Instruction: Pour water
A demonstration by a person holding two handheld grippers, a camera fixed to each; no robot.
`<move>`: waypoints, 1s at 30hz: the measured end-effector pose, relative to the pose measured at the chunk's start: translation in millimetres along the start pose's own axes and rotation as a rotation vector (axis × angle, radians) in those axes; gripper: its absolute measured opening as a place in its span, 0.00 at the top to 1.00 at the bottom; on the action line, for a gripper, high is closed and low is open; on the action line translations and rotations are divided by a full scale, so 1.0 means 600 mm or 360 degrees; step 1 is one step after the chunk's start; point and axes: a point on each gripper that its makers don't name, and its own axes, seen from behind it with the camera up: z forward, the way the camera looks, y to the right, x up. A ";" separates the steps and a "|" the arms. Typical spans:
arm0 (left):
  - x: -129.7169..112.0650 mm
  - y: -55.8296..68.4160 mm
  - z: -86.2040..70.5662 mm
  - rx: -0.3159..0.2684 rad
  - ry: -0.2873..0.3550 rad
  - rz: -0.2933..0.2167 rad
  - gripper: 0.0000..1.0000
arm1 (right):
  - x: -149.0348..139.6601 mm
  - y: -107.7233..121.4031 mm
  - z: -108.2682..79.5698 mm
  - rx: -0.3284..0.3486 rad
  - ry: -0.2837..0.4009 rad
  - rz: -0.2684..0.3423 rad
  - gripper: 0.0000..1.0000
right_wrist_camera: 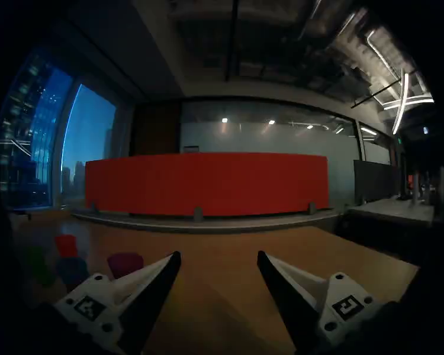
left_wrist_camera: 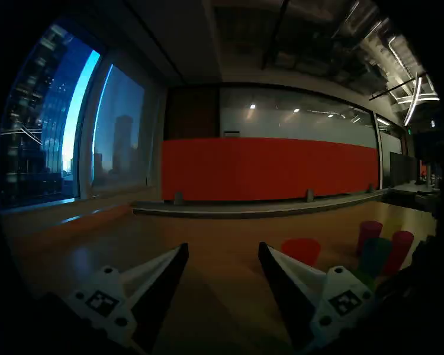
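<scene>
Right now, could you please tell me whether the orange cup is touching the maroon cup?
Apart. The left gripper view shows bare table between the orange cup and the maroon cup.

red partition [left_wrist_camera: 269, 168] | windows [left_wrist_camera: 118, 133] | wooden table [left_wrist_camera: 222, 248] | ceiling lights [left_wrist_camera: 414, 97]

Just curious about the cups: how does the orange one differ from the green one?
The orange cup stands alone, just beyond the left gripper; the green cup is bunched with two red cups. The orange cup looks wider, the green cup slimmer. Both stand on the wooden table.
</scene>
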 end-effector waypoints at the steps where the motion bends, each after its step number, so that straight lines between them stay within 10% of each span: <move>1: 0.000 0.000 -0.001 0.0000 0.0000 0.0000 0.13 | -0.001 -0.001 0.000 0.0000 -0.0004 -0.0001 0.00; 30: 0.001 0.000 0.000 0.0001 0.0000 0.0000 0.13 | -0.016 -0.004 -0.002 -0.0006 -0.0051 -0.0016 0.00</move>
